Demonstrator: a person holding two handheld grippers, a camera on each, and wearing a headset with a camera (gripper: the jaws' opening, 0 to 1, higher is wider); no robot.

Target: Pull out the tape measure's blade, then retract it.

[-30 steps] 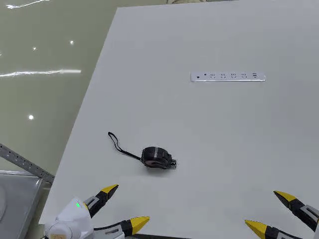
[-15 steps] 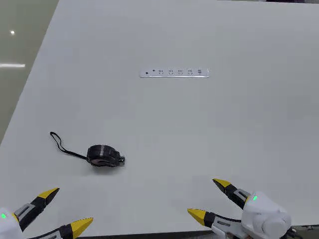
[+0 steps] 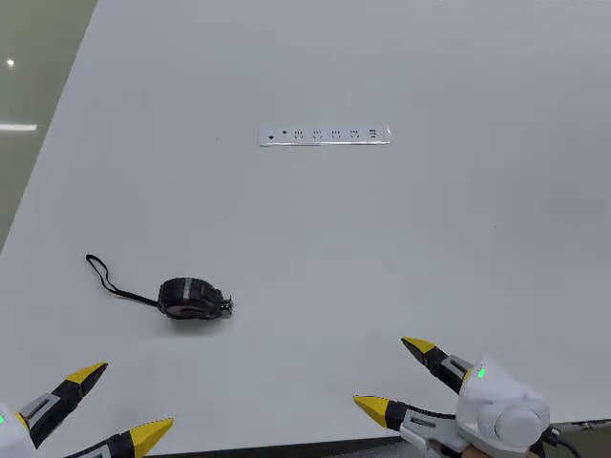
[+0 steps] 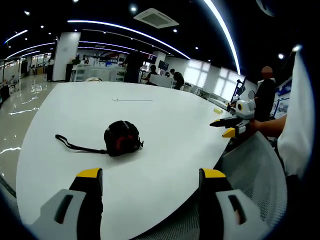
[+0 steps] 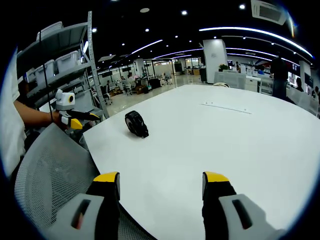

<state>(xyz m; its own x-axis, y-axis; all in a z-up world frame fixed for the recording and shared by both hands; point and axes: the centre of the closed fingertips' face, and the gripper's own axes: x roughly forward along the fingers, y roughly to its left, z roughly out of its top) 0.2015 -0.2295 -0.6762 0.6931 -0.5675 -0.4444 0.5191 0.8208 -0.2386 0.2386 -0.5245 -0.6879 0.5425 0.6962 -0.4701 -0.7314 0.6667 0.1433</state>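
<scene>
The tape measure (image 3: 191, 299) is resting on the white bench (image 3: 401, 239), with only the blade's hook showing at its case. Its black wrist strap (image 3: 107, 280) is trailing away from it to the left. The left tongs (image 3: 129, 397) are hovering at the near edge, nearer the person than the tape measure and slightly left of it, spread wide and gripping nothing. The right tongs (image 3: 389, 373) are hovering well to the right of the tape measure, likewise wide and empty. A power strip (image 3: 325, 135) is lying well beyond the tape measure.

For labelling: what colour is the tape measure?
The tape measure is black; left gripper view shows it best.
</scene>
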